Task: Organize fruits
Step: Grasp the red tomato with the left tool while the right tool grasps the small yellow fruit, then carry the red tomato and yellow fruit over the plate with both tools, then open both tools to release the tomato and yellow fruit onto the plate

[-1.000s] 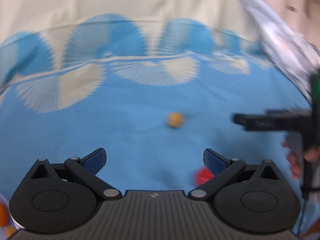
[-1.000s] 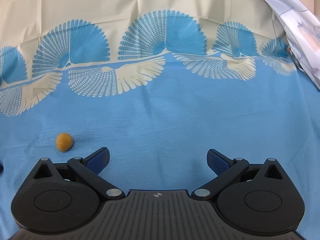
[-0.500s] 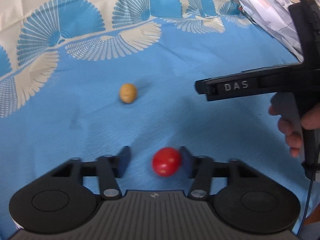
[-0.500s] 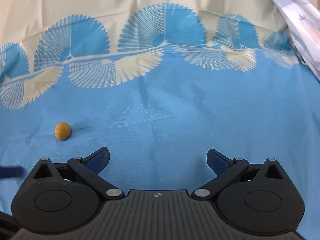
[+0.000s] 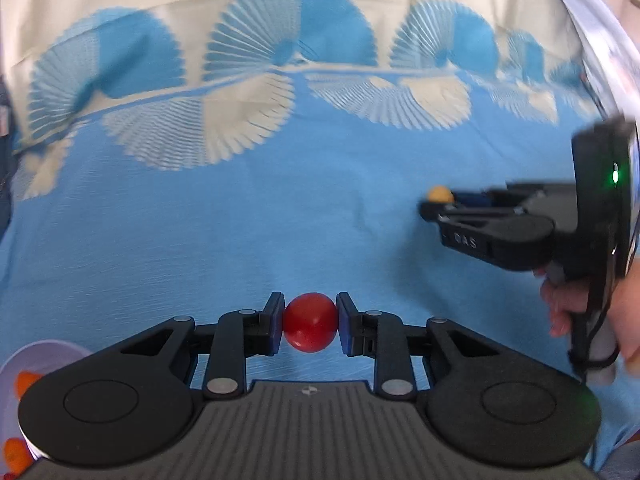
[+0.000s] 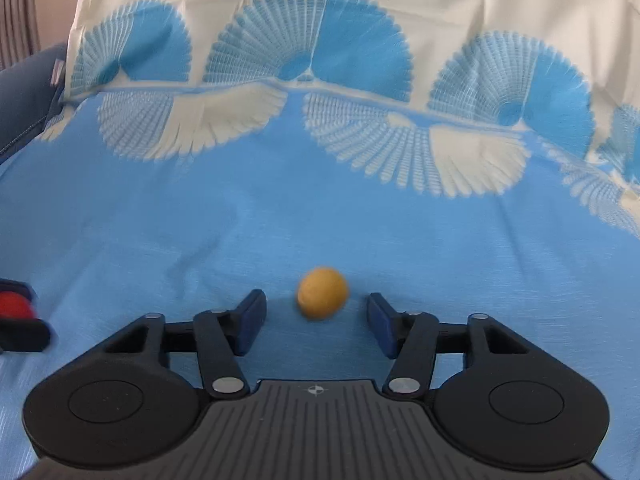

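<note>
My left gripper point(image 5: 310, 322) is shut on a small red tomato point(image 5: 310, 326) and holds it just above the blue cloth. It also shows at the left edge of the right wrist view point(image 6: 14, 308). My right gripper point(image 6: 316, 312) is open, with a small yellow-orange fruit point(image 6: 322, 292) lying on the cloth between its blue pads point(image 6: 252, 316), untouched. In the left wrist view the right gripper point(image 5: 444, 204) reaches in from the right with that yellow fruit point(image 5: 440, 193) at its tips.
A pale bowl point(image 5: 36, 360) with orange fruits point(image 5: 26, 384) sits at the lower left of the left wrist view. The blue cloth point(image 6: 360, 224) with white fan patterns covers the table. A patterned fabric point(image 5: 600, 40) hangs at the far right.
My left gripper has shut on the red tomato and swung left. My right gripper has moved left onto the yellow fruit, which now lies between its narrowed fingers.
</note>
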Available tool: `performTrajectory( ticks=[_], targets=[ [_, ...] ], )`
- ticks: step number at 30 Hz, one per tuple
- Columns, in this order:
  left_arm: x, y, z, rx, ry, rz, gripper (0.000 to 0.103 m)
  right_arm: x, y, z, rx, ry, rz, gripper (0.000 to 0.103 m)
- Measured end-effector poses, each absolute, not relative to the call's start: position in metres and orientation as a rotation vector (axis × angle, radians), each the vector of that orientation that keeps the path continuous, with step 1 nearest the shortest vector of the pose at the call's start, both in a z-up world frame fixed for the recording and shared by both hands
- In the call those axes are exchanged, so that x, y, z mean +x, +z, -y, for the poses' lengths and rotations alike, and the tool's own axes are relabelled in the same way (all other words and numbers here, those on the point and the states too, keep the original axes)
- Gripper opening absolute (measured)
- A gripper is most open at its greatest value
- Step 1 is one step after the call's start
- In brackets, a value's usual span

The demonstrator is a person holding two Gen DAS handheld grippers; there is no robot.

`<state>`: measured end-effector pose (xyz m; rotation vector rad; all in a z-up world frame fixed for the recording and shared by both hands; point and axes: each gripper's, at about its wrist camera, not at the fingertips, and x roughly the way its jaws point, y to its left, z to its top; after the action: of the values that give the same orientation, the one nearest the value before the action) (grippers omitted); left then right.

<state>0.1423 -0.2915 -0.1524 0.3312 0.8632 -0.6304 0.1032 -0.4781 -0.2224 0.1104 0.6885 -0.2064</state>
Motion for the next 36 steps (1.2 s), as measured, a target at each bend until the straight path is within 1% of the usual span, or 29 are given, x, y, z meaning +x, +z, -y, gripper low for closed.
performTrajectory(
  ticks=[3,6,12,15,18,25,26,27,29,30,31,32,36],
  targets=[
    [0.138,-0.127,0.268,0.274,-0.623,-0.860,0.031,0.095,-0.206,0.470,0.120,-0.273,-0.682,0.028],
    [0.125,-0.103,0.234,0.206,-0.604,-0.875,0.031,0.071,-0.174,0.448,0.150,-0.245,-0.646,0.028],
    [0.086,-0.075,0.138,0.209,-0.491,-0.916,0.031,0.020,-0.132,0.340,0.155,-0.054,-0.670,0.028],
    [0.081,-0.071,0.095,0.224,-0.436,-0.908,0.031,0.015,-0.127,0.284,0.168,0.062,-0.693,0.028],
    [0.090,-0.072,0.066,0.217,-0.376,-0.903,0.031,0.026,-0.130,0.238,0.134,0.111,-0.728,0.028],
    [0.120,-0.081,0.046,0.200,-0.331,-0.862,0.031,0.061,-0.132,0.186,0.061,0.167,-0.766,0.028],
    [0.125,-0.083,0.044,0.190,-0.329,-0.860,0.036,0.066,-0.134,0.183,0.052,0.174,-0.771,0.028],
    [0.130,-0.085,0.042,0.173,-0.330,-0.864,0.062,0.070,-0.135,0.180,0.041,0.185,-0.775,0.028],
    [0.140,-0.087,0.036,0.117,-0.340,-0.876,0.102,0.075,-0.138,0.176,0.025,0.193,-0.771,0.029],
    [0.142,-0.086,0.033,0.097,-0.334,-0.857,0.103,0.079,-0.139,0.176,0.023,0.208,-0.761,0.044],
    [0.143,-0.083,0.031,0.102,-0.345,-0.851,0.103,0.082,-0.138,0.178,0.019,0.213,-0.769,0.067],
    [0.145,-0.080,0.031,0.118,-0.353,-0.863,0.103,0.082,-0.136,0.179,0.021,0.210,-0.774,0.073],
    [0.142,-0.058,0.023,0.110,-0.323,-0.926,0.103,0.075,-0.107,0.183,0.002,0.196,-0.826,0.076]
  ],
)
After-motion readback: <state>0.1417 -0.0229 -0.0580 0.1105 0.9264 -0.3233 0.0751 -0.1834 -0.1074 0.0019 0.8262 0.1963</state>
